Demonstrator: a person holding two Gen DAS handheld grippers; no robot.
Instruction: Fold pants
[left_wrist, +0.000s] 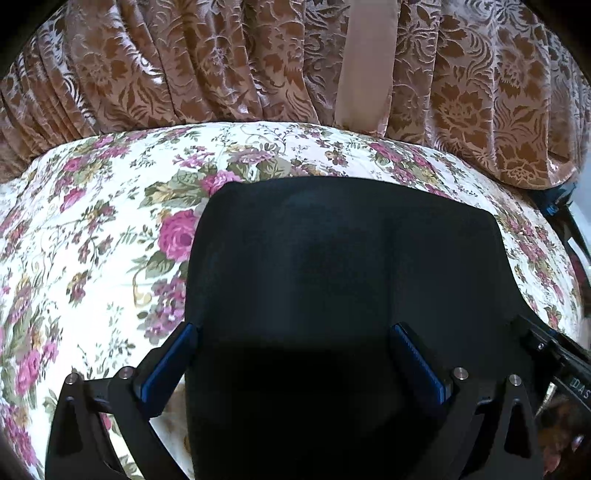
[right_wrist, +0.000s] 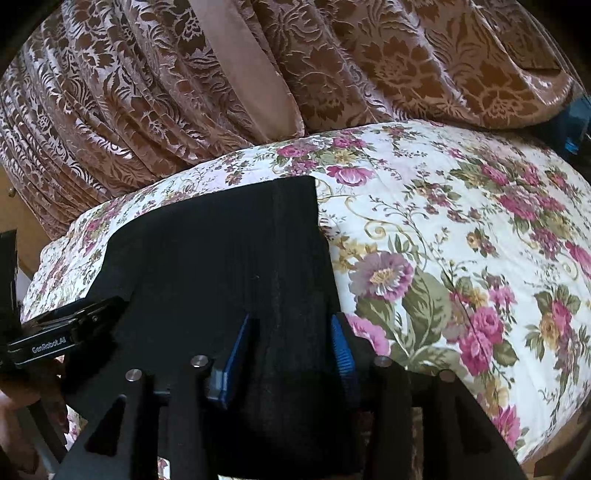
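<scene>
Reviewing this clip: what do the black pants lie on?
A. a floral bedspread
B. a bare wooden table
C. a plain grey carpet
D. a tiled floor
A: the black pants lie spread on a white floral bedspread with pink roses, a brown patterned curtain hanging behind it.

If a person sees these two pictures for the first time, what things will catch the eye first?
First, the flat black pants, lying mid-frame on the cream bedspread with pink roses. Behind the bed hangs a brown curtain with a leaf pattern. In the foreground, the left gripper and right gripper both stand open with black cloth between their blue pads.
</scene>
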